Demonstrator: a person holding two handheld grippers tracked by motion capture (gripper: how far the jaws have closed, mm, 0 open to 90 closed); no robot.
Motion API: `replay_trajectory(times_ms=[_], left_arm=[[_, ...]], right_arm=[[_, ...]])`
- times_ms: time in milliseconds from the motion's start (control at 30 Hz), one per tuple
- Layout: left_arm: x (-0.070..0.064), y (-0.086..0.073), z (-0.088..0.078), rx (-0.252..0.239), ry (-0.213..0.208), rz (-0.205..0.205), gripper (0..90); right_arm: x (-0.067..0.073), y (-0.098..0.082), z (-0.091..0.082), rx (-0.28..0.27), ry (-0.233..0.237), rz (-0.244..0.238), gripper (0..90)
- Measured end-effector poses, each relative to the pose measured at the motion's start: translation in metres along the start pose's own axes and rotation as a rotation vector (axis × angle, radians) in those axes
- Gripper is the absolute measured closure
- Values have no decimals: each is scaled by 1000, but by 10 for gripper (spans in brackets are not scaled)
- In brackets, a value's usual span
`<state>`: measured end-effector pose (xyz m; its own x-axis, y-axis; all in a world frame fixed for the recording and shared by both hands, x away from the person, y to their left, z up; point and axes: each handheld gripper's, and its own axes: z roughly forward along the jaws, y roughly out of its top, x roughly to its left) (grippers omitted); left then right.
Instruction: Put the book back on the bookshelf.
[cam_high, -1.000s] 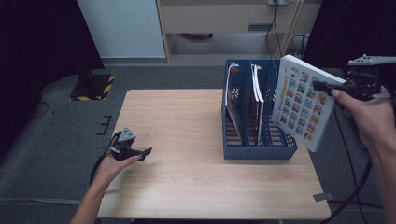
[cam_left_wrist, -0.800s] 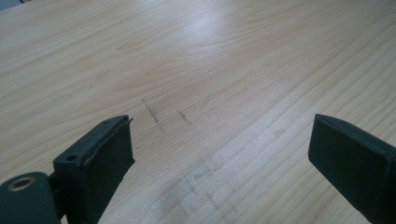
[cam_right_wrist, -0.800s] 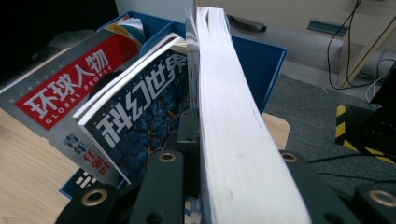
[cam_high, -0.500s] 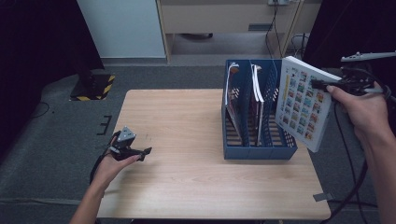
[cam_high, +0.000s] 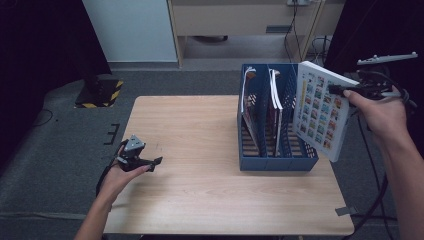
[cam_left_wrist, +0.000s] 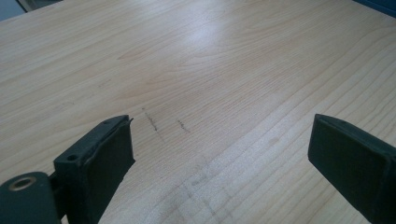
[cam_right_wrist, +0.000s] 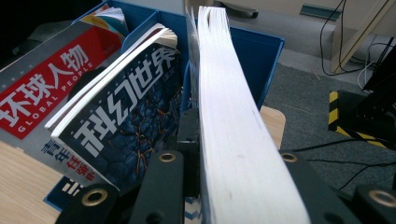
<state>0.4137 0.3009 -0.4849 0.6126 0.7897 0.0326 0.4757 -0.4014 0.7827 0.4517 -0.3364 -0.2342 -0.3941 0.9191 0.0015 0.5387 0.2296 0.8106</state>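
Evidently the right gripper (cam_high: 334, 91) pinches a book (cam_high: 320, 112) by its edge, tilted at the frame's right over the rack (cam_high: 277, 162), likely for slotting in. Lower left, the left gripper (cam_high: 156, 162) idles spread.

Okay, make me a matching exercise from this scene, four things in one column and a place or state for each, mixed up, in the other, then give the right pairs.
Things:
1. white book
2. right gripper
3. left gripper
4. blue file rack

Places or states:
A. jaws open, low over the bare wooden table
B. stands on the table with two magazines in it
C. held up in the air at the rack's right side
D. jaws shut on a book

Pairs: 1-C, 2-D, 3-A, 4-B
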Motion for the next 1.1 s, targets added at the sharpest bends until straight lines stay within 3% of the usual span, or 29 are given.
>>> replay_trajectory(times_ms=[433, 1100], left_arm=[[0, 0, -1, -1, -2, 2, 63], [-1, -1, -1, 2, 0, 6, 63]], right_arm=[[-1, 2, 12, 9, -18, 24, 741], [5, 8, 26, -42, -50, 67, 741]])
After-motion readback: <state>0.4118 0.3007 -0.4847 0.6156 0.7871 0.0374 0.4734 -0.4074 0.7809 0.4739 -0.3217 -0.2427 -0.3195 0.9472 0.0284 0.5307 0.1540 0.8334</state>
